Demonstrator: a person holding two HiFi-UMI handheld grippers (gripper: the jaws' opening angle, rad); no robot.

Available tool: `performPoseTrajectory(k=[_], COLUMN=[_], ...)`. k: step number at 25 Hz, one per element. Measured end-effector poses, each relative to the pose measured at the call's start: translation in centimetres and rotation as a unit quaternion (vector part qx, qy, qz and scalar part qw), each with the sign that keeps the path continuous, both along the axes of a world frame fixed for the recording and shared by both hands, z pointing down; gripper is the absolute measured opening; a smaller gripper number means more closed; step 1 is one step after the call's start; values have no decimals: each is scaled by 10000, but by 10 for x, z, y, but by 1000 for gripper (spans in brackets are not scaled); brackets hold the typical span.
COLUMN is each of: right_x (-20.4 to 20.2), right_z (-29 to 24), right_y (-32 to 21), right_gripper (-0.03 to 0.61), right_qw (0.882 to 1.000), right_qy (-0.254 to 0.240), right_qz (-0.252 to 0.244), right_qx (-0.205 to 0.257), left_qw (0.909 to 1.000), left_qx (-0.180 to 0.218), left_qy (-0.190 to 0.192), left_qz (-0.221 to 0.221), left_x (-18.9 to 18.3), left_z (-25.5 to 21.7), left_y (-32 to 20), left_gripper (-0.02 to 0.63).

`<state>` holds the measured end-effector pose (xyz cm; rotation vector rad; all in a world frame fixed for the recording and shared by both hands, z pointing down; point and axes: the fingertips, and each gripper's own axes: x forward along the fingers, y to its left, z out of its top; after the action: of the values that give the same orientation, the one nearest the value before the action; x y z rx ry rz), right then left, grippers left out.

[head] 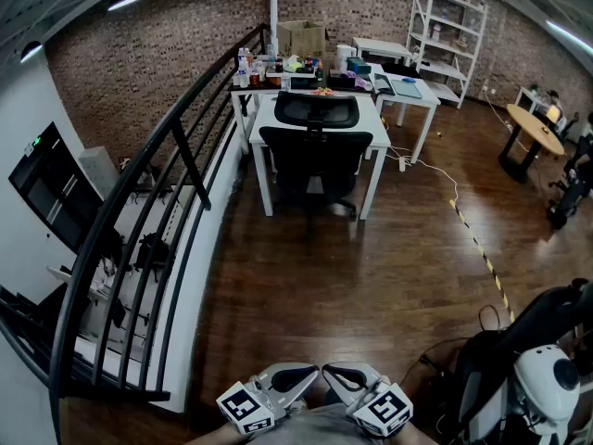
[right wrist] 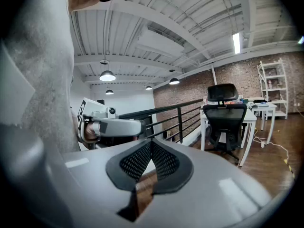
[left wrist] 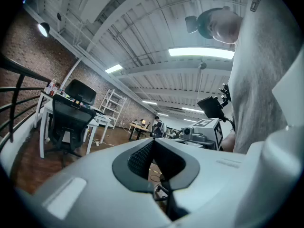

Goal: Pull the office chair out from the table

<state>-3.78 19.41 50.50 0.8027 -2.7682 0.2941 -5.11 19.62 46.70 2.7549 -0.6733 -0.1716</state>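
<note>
The black mesh-backed office chair with a headrest (head: 311, 156) stands at the far side of the room. It is pushed in under the white rectangular table (head: 262, 119), with its back turned to the person and its seat mostly below the table top. A long piece of dark wooden floor (head: 352, 286) lies between the chair and the person, so the chair is well apart from both tools.

The left gripper (head: 296, 376) and the right gripper (head: 345, 376) are held low and near each other, close to the person's body. On each one the jaws are pressed together with nothing between them.

I think the chair is rather heavy to lift but light to move, because it seems to stand on a wheeled base and the floor looks smooth. The mesh of the back probably gives under pressure, while the frame around it looks stiff. So the top bar of the backrest, or the neck under the headrest, seems the best place to hold. The headrest itself may tilt or slide. A pull from one side could make the seat turn instead of rolling straight out.
</note>
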Motion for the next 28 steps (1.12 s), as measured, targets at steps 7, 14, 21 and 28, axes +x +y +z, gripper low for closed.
performPoseTrajectory(k=[7,14,21,28], right_x=[-9,12,47,73], right_z=[0,-18,-18,-16], right_y=[-49,-143,-235,-317], right_gripper=[8,8,8,8], right_qw=[9997,9994,9991,9989], right_qy=[17,-65,-63,-22], right_qz=[-134,-161,-186,-248], right_qx=[181,313,378,394], left_qw=[9998,9991,9978,9959], left_qx=[89,185,295,341], left_qy=[13,-130,-260,-328], left_qz=[-190,-365,-526,-765], left_x=[-11,1,32,55], left_z=[-1,-12,-20,-19], left_y=[-50,-141,-234,-310], left_gripper=[0,0,0,0])
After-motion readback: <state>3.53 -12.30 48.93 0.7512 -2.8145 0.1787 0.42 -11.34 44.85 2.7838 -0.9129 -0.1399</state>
